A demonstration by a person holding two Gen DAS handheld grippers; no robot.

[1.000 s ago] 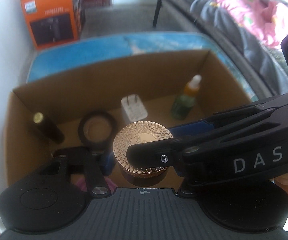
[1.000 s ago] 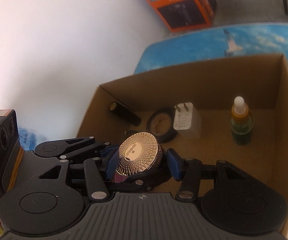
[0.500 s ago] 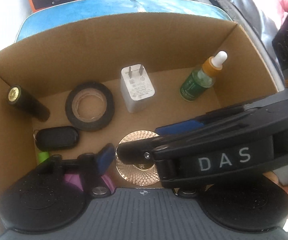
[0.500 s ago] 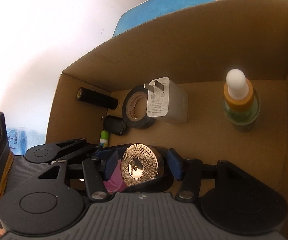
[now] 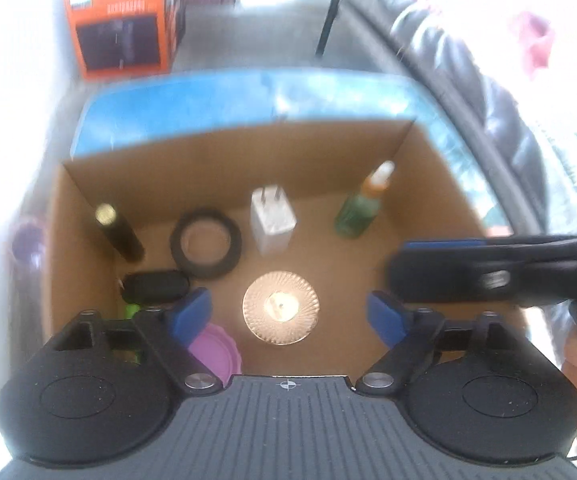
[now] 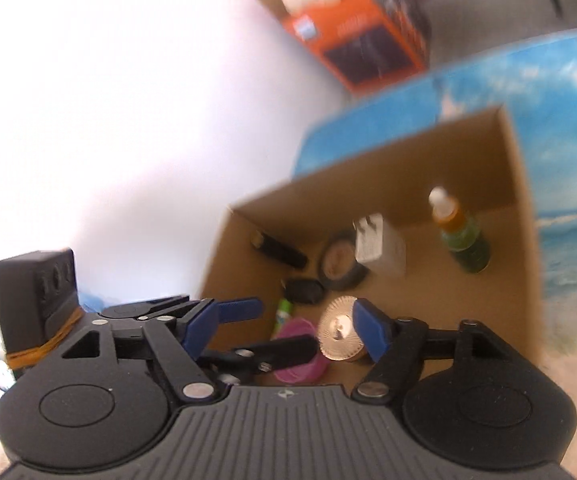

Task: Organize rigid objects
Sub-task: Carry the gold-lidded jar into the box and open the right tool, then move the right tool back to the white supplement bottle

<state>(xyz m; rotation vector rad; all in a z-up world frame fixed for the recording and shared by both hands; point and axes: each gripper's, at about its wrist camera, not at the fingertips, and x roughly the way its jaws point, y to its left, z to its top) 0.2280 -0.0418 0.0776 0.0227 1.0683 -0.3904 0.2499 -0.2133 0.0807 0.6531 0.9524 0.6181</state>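
Cardboard box (image 5: pixel 100 280) holds one gold lid (image 5: pixel 280 307) and one dropper bottle (image 5: pixel 362 208); both hand-held grippers gape empty.

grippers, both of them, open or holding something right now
left gripper: open, just been opening, holding nothing; gold jar sits below in the box.
right gripper: open, just been opening, holding nothing.

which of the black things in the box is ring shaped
The black tape roll, lying flat beside the white charger. It has an open centre; the black tube is a solid cylinder and the black key fob a flat oval.
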